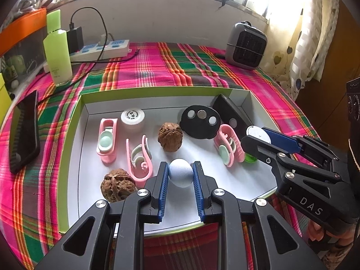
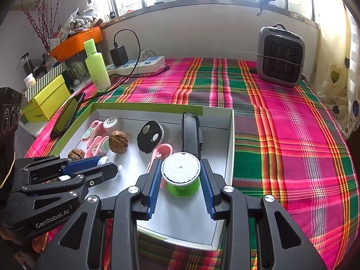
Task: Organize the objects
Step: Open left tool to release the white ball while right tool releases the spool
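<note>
Plaid-clothed table, tray (image 1: 74,121): left fingers (image 1: 165,175) clenched on pale ball (image 1: 181,172), right fingers (image 2: 157,177) grasping green spool (image 2: 182,185).

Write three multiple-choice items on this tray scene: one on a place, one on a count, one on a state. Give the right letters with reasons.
1. Where does the grey heater stand?
A. inside the tray
B. on the plaid cloth by the far wall
C. on the windowsill

2. How many walnuts lie in the tray?
A. one
B. two
C. four

3. What does the left gripper do?
A. is shut on the pale blue ball
B. hangs open above a walnut
C. grips the green bottle

Answers:
1 B: the heater sits on the cloth, outside the tray.
2 B: one walnut lies mid-tray, the other walnut near the front left.
3 A: both blue pads press the pale blue ball.
</note>
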